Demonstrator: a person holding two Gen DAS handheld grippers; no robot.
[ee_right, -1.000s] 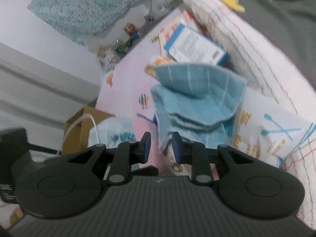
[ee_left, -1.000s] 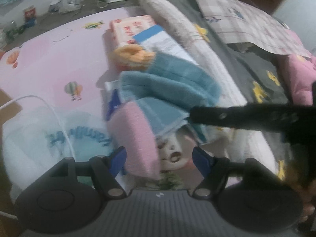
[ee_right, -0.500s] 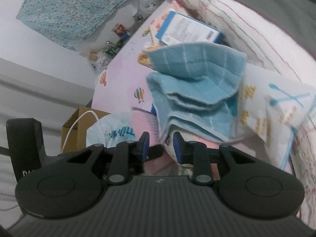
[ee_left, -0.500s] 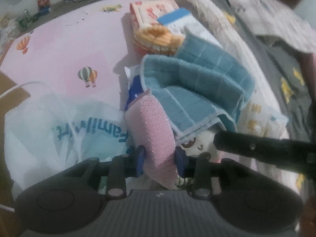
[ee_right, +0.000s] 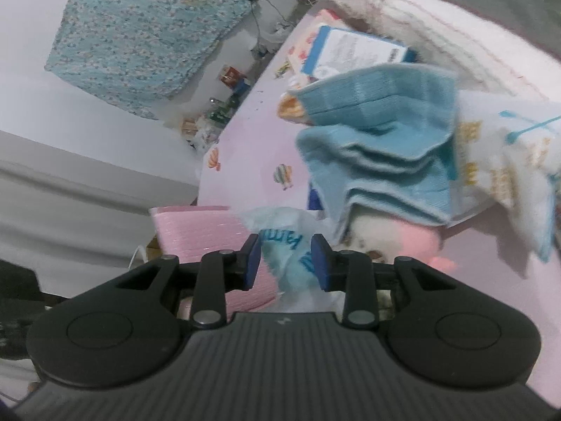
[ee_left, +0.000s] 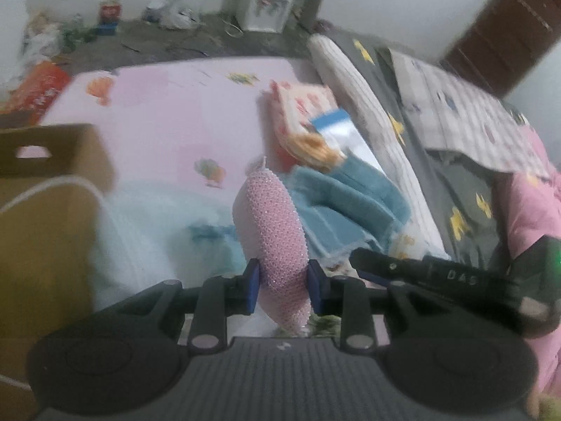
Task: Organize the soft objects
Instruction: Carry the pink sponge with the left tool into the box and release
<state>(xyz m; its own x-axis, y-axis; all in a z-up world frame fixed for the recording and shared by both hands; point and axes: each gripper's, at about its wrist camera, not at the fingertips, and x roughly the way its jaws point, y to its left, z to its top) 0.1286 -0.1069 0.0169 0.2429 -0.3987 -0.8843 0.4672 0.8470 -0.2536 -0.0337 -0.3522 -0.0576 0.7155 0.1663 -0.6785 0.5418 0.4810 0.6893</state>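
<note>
Left gripper: jaws pinching the pink sponge, lifted clear of the bed
Right gripper: jaws just widening, parted, gripping nothing
Blue towel: crumpled on the bed, beside the sponge

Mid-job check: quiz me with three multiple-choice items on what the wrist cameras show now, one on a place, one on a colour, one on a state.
1. Where is the cardboard box in the left wrist view?
A. left edge
B. top right
C. on the towel

2. What colour is the folded towel?
A. yellow
B. blue
C. black

3. What is the left gripper doing?
A. gaping empty
B. clamping the pink sponge
C. clamping a cup

Answers: 1 A, the box fills the left side. 2 B, its folds show blue in both views. 3 B, the jaws have just closed and both pads press the sponge.
</note>
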